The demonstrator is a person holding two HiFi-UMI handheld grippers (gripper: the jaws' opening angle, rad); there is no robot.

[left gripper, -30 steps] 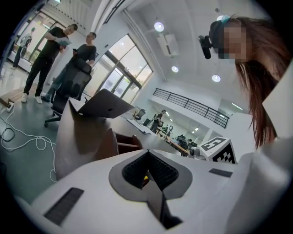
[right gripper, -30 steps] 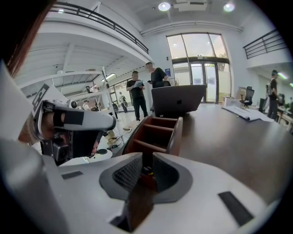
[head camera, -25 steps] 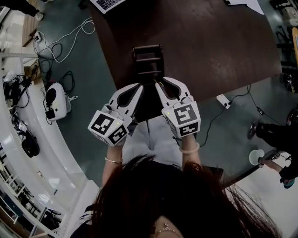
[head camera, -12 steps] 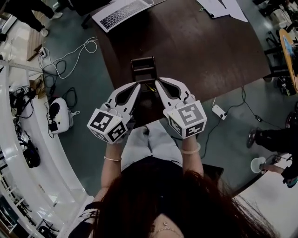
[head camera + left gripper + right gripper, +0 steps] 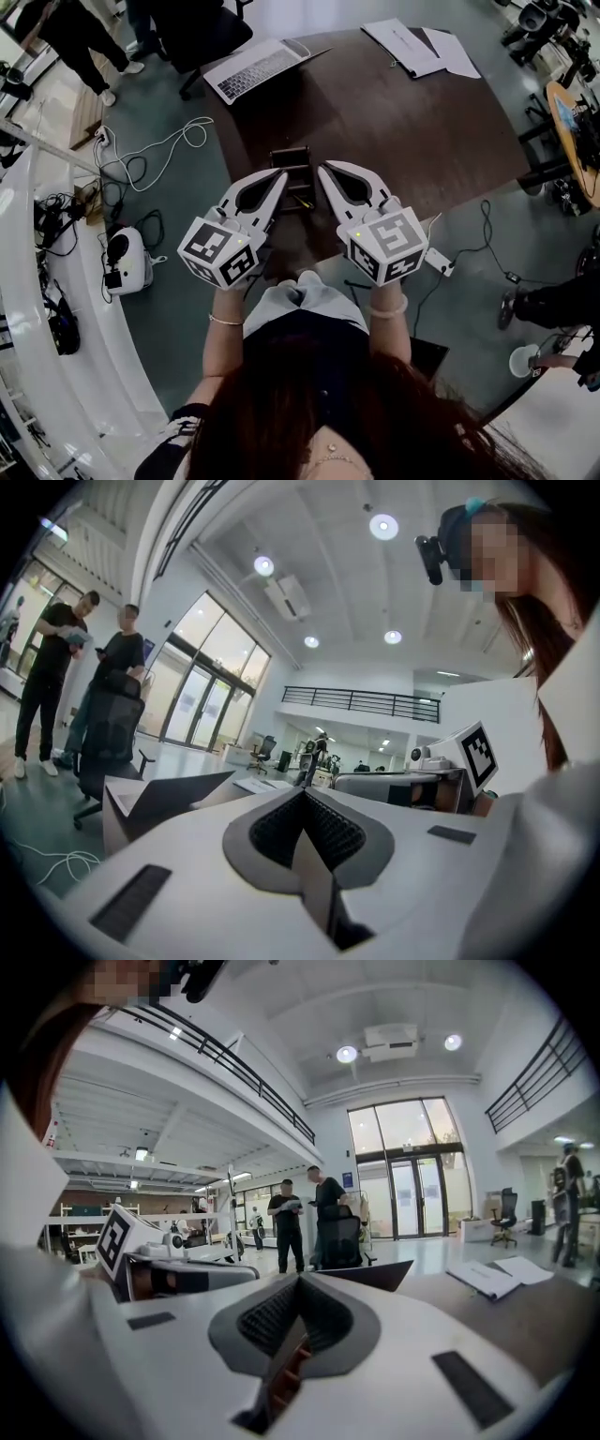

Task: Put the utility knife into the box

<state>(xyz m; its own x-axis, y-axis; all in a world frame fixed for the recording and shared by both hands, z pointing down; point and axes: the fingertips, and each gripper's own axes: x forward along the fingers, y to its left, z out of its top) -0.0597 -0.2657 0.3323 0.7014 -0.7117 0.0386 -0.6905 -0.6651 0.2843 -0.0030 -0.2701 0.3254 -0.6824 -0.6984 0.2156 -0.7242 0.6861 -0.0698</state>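
Observation:
A small dark open box (image 5: 290, 161) stands on the brown table (image 5: 412, 122), near its front edge. A thin yellowish sliver (image 5: 300, 200) lies just in front of the box between my two grippers; it is too small to tell whether it is the utility knife. My left gripper (image 5: 280, 174) and right gripper (image 5: 322, 169) are held side by side over the table edge, tips on either side of the box. Both are shut with nothing in them. In the left gripper view (image 5: 302, 794) and the right gripper view (image 5: 298, 1279) the jaws meet and point level across the room.
A laptop (image 5: 258, 66) lies at the table's far left and papers (image 5: 422, 45) at the far right. Cables (image 5: 150, 150) and a white device (image 5: 127, 261) are on the floor at left. Two people (image 5: 302, 1211) stand by an office chair (image 5: 339, 1239) beyond the table.
The head view has swung so more of the table's far side shows. Both grippers stay shut and side by side, with the box now slightly higher in the frame.

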